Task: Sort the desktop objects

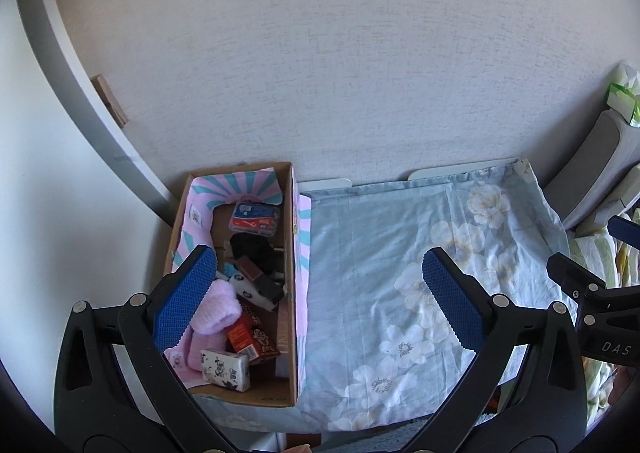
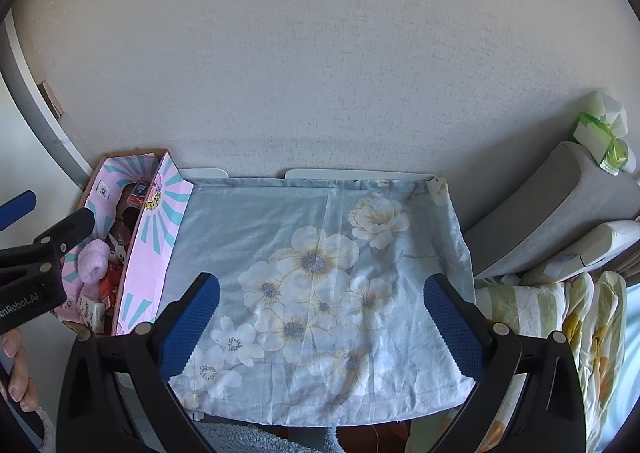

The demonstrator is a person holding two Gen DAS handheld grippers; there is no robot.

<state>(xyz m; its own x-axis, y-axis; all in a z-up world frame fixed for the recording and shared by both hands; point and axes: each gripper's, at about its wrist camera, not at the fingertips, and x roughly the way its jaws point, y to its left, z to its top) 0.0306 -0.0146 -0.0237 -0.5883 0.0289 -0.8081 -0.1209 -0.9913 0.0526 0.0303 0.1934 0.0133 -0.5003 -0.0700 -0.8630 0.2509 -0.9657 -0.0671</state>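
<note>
A cardboard box (image 1: 290,253) with pink and teal lining stands at the left end of the small table, against the wall. Inside lie a pink fluffy item (image 1: 216,307), a red snack pack (image 1: 246,335), a white patterned tissue pack (image 1: 226,369), a blue-red packet (image 1: 254,217) and a black item (image 1: 254,247). My left gripper (image 1: 318,293) hangs open above the box's right wall, nothing between its blue pads. My right gripper (image 2: 320,317) is open over the floral cloth (image 2: 320,273), holding nothing. The box (image 2: 156,253) shows at the left in the right wrist view.
The table is covered by a light blue floral cloth (image 1: 420,273) and backs onto a beige wall. Grey cushions (image 2: 560,205) and striped bedding (image 2: 560,313) lie to the right. A green-white tissue pack (image 2: 600,133) sits on the cushion. A person's fingers (image 2: 16,373) show at the lower left.
</note>
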